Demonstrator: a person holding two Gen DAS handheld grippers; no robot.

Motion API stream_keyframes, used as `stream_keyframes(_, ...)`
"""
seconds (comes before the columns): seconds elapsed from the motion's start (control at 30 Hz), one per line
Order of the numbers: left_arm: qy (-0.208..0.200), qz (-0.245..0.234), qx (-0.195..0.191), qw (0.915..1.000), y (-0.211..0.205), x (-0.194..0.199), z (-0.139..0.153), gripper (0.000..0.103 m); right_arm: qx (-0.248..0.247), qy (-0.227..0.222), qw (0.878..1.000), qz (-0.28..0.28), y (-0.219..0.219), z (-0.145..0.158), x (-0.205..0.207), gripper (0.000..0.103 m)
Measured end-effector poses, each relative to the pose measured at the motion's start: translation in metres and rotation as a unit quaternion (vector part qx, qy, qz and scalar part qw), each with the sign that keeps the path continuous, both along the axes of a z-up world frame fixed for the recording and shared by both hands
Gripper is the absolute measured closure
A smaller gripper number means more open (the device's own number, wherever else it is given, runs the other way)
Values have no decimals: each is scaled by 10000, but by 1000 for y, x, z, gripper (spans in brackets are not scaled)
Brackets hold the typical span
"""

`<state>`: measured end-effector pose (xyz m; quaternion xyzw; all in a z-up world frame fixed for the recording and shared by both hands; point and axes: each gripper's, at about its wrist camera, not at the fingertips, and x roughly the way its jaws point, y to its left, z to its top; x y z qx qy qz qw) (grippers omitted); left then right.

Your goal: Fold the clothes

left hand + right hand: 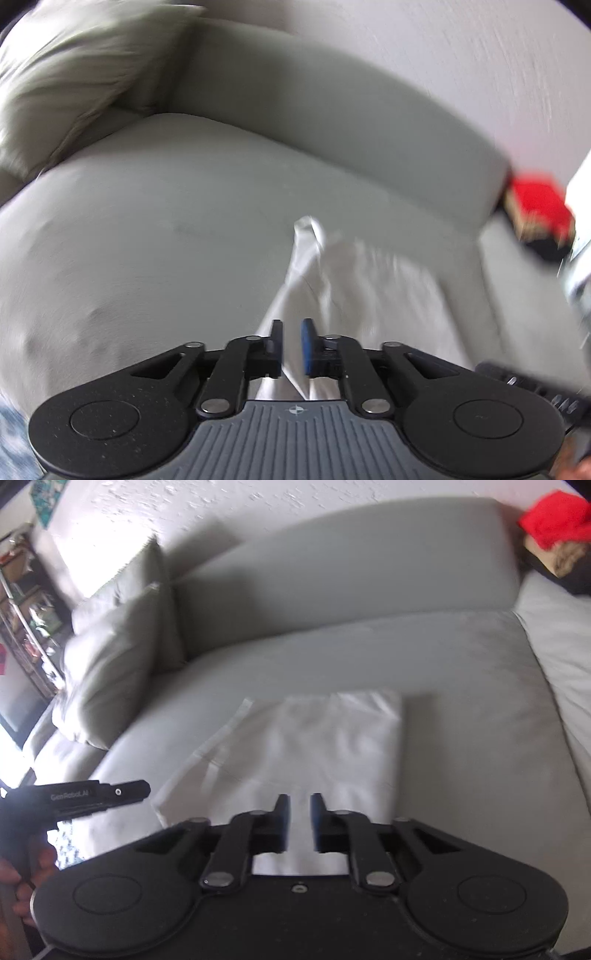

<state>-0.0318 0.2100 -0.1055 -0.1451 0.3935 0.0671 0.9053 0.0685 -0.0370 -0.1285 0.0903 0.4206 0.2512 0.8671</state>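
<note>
we see a white cloth [314, 746] lying partly folded on the seat of a grey sofa [461, 686]. our left claw [291, 349] is pinched tight on a raised fold of the cloth. our right claw [300, 823] hangs just above the near edge of the cloth with a small gap between its fingers and nothing in them. a grey pillow [110, 664] leans at the sofa's left end. a red thing [554, 517] sits far to the right.
</note>
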Motion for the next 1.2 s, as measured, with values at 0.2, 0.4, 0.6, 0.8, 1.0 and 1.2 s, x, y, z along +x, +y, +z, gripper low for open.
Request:
stream_keyframes(0.2, 1047, -321, 1143, 9874, -35, 21, -27, 94, -935, -256, 9930, 676, 13, -31, -18, 91)
stream_keyframes(0.4, 703, -343, 977, 9921, -22, -16, -15, 90, -1055, -432, 9903, 794, -14, -15, -53, 91)
stream_keyframes(0.6, -277, -43, 411, 9988, -2, -27, 11, 90, -231, -287, 9992, 132, -50, -5, -32, 90)
stream_keyframes(0.8, -266, -711, 671, 9949, -30, 24, 12, 90, 1055, 294, 9932, -392, -65, -22, 27, 88)
stream_keyframes(1.0, 195, -1780, 433, 9829, -52, 86, -19, 81, 2494, 1562, 9554, -230, -49, -73, 90, 88)
stream_keyframes(1.2, 328, 137, 408, 9985, 15, 109, -41, 93, 2473, 1268, 9496, -1450, -62, -108, 129, 103)
